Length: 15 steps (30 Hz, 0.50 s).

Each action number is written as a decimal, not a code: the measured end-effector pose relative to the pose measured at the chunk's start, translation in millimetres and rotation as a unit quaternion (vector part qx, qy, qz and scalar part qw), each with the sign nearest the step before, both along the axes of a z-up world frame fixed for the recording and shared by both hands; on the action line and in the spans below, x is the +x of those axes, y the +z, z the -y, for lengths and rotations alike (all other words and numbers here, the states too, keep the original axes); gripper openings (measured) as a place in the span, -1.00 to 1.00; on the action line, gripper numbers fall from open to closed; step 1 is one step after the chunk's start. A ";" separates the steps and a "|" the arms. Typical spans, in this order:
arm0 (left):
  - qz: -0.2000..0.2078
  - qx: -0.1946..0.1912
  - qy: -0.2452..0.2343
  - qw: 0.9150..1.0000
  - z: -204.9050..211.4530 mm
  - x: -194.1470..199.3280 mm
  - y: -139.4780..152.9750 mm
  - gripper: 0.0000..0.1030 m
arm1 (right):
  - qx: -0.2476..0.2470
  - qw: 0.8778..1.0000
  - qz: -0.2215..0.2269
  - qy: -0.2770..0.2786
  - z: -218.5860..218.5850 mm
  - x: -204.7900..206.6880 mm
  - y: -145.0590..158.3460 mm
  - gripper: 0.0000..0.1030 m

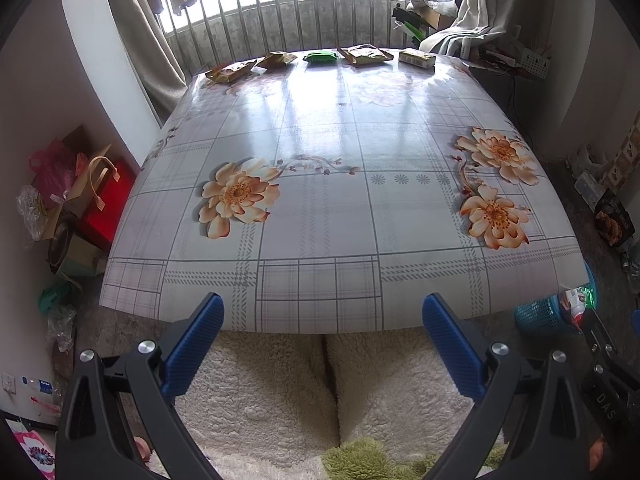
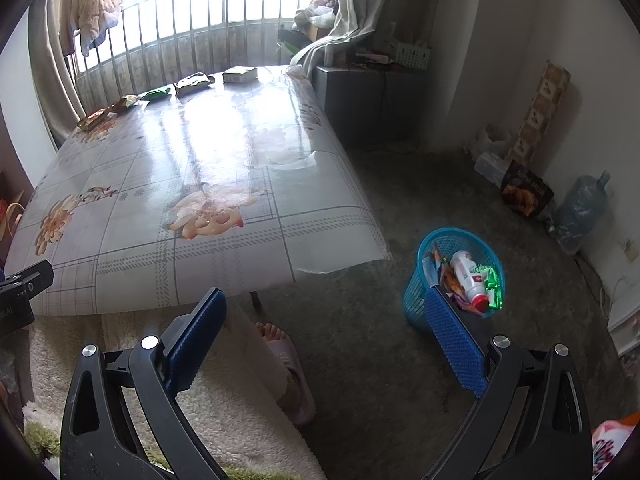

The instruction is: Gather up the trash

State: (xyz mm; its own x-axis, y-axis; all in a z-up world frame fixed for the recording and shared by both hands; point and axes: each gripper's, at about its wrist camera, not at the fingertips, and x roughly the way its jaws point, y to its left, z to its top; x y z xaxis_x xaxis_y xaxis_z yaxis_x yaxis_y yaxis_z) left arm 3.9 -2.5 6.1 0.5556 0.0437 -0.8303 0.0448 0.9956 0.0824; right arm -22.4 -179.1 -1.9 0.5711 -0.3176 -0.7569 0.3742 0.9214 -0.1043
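Several snack packets lie in a row along the far edge of the flowered table [image 1: 320, 208]: a yellow one [image 1: 231, 71], a second yellow one [image 1: 277, 59], a green one [image 1: 320, 56], a brown one [image 1: 366, 54] and a pale box-like pack [image 1: 417, 58]. The same row shows in the right wrist view, with the green packet [image 2: 157, 94] in its middle. A blue mesh bin [image 2: 460, 276] on the floor holds a white bottle [image 2: 470, 278] and wrappers. My left gripper [image 1: 323, 312] is open at the table's near edge. My right gripper [image 2: 324, 306] is open and empty, left of the bin.
The person's fleece-covered legs [image 1: 332, 392] and a slippered foot [image 2: 286, 364] are below the table edge. Bags and boxes [image 1: 80, 200] are piled at the left wall. A water jug [image 2: 580, 212] and cartons stand by the right wall. Railing and curtains are behind the table.
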 end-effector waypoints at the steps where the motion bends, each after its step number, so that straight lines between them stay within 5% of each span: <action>1: 0.000 0.000 0.000 1.000 -0.6 -0.3 -0.4 0.89 | 0.000 1.000 0.000 0.000 -0.3 0.2 -0.2 0.85; 15: 0.000 0.000 0.000 1.000 -2.0 -0.1 -0.4 0.89 | 0.003 1.000 -0.001 0.002 -0.7 0.4 0.2 0.85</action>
